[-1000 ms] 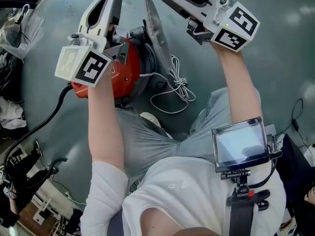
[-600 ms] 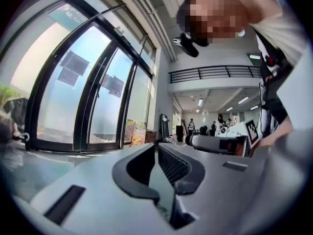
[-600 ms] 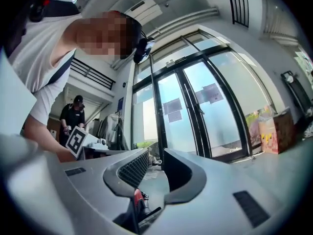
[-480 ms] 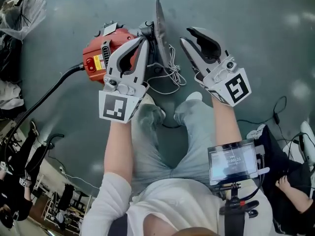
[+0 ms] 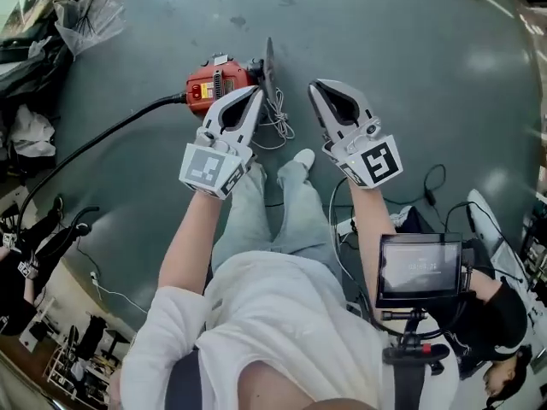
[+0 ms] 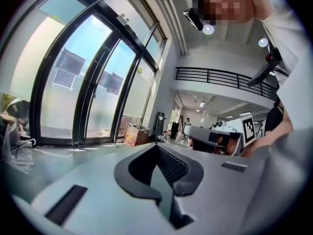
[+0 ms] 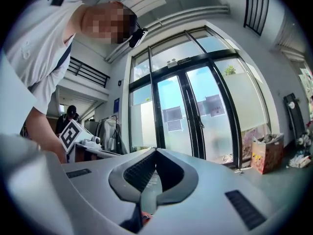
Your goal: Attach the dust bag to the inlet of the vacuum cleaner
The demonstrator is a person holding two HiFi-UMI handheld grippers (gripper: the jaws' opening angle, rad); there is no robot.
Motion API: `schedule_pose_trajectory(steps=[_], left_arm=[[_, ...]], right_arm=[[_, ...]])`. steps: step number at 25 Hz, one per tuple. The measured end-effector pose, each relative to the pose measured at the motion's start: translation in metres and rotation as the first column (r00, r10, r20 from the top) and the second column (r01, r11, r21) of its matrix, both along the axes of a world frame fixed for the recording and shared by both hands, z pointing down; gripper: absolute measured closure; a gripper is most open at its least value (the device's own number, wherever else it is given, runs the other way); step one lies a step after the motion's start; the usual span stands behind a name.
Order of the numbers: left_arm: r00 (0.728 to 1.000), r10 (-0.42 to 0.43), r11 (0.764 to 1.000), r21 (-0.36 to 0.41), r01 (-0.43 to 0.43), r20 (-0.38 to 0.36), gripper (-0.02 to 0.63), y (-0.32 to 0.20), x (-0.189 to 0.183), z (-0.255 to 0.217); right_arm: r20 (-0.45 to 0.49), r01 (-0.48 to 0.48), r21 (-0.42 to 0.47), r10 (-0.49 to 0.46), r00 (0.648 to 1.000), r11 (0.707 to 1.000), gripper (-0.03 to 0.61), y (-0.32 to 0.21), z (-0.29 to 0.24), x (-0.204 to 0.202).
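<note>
The red vacuum cleaner lies on the grey floor far below, with the grey dust bag standing on edge at its right end. A white cord lies coiled beside them. Both grippers are held high, level and well clear of the vacuum. My left gripper has just been closing and is shut with nothing between its jaws; in the left gripper view its tips meet against a background of windows. My right gripper has likewise just closed on nothing, its tips touching.
A black hose runs left from the vacuum. Clutter and a plastic bag line the left edge. Cables and a seated person are at the right. Glass doors and a cardboard box are ahead.
Both grippers have risen far above the vacuum as the person stood up, so the vacuum and bag now look small. The right jaws' small gap has shut.
</note>
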State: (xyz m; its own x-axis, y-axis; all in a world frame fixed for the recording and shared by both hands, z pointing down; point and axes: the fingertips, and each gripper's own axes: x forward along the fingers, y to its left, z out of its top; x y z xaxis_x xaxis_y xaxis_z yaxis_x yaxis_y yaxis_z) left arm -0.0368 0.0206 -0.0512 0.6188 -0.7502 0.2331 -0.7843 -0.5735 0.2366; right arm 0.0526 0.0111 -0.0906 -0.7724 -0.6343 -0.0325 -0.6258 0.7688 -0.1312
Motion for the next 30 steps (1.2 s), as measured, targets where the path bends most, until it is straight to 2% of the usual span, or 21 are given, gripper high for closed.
schedule_pose_trajectory(steps=[5, 9, 11, 13, 16, 18, 20, 22, 24, 26, 30], left_arm=[[0.999, 0.019, 1.0, 0.022, -0.019, -0.025, 0.607, 0.03, 0.01, -0.086], [1.0, 0.013, 0.998, 0.056, -0.012, -0.023, 0.607, 0.036, 0.016, -0.134], [1.0, 0.024, 0.998, 0.064, -0.024, 0.0, 0.606, 0.036, 0.015, -0.139], [0.999, 0.028, 0.997, 0.065, -0.029, 0.027, 0.607, 0.04, 0.008, -0.125], [0.999, 0.044, 0.996, 0.082, -0.045, 0.009, 0.607, 0.052, 0.002, -0.112], [0.999, 0.051, 0.994, 0.098, -0.051, 0.01, 0.606, 0.057, 0.011, -0.078], [0.997, 0.044, 0.992, 0.119, -0.05, 0.056, 0.606, 0.057, 0.045, -0.007], [0.993, 0.036, 0.99, 0.13, -0.051, 0.116, 0.607, 0.048, 0.095, 0.074], [0.988, 0.028, 0.991, 0.128, -0.048, 0.153, 0.606, 0.032, 0.133, 0.119], [0.988, 0.023, 0.992, 0.119, -0.041, 0.152, 0.606, 0.015, 0.149, 0.099], [0.997, 0.017, 0.995, 0.099, -0.025, 0.076, 0.607, -0.031, 0.159, -0.025]], right_arm=[[0.014, -0.044, 0.019, 0.044, 0.999, 0.999, 0.572, 0.033, -0.075, 0.004], [0.038, -0.075, 0.043, 0.073, 0.997, 0.996, 0.572, 0.041, -0.119, 0.011], [0.052, -0.089, 0.053, 0.086, 0.995, 0.995, 0.572, 0.041, -0.128, 0.009], [0.057, -0.091, 0.069, 0.087, 0.995, 0.993, 0.572, 0.047, -0.118, -0.002], [0.042, -0.088, 0.096, 0.084, 0.996, 0.992, 0.572, 0.061, -0.103, -0.02], [0.058, -0.087, 0.117, 0.081, 0.995, 0.989, 0.572, 0.068, -0.066, -0.016], [0.106, -0.081, 0.137, 0.067, 0.992, 0.987, 0.572, 0.07, 0.009, 0.014], [0.165, -0.076, 0.144, 0.052, 0.985, 0.987, 0.572, 0.064, 0.096, 0.062], [0.203, -0.068, 0.141, 0.039, 0.978, 0.988, 0.572, 0.048, 0.145, 0.098], [0.207, -0.055, 0.132, 0.027, 0.978, 0.99, 0.572, 0.031, 0.123, 0.113], [0.143, -0.036, 0.12, 0.019, 0.99, 0.992, 0.572, -0.018, -0.012, 0.12]])
